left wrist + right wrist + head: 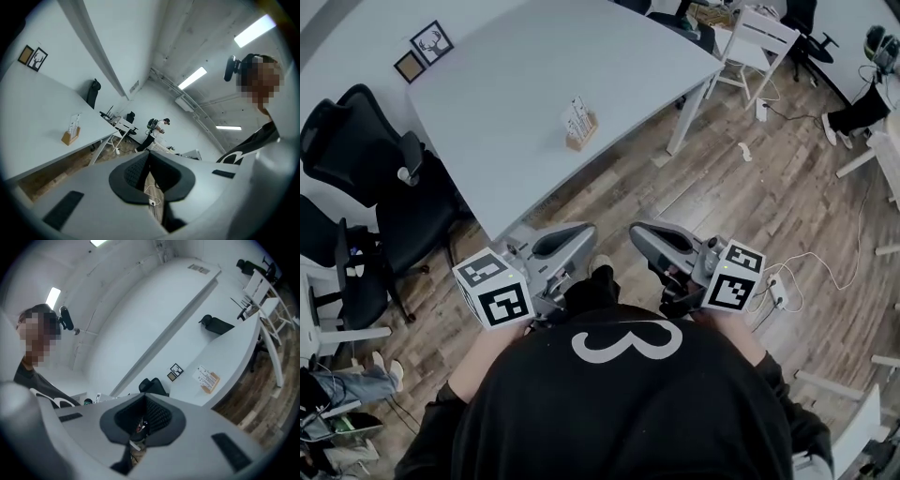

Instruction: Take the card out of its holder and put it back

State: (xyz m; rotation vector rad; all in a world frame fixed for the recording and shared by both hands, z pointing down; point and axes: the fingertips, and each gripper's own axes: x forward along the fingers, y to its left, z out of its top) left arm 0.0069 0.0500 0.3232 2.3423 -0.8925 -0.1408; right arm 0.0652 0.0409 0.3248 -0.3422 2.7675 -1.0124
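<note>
A white card stands upright in a small wooden holder near the middle of the grey table. Both grippers are held close to my chest, well short of the table and apart from the holder. The left gripper has its jaws together with nothing between them. The right gripper faces it, also shut and empty. In the left gripper view the card and holder sit far left of the shut left gripper. In the right gripper view the card lies to the right of the right gripper.
Black office chairs stand left of the table. Two small picture frames lie at its far left corner. A white chair stands beyond it. A power strip with cable lies on the wooden floor. A distant person stands across the room.
</note>
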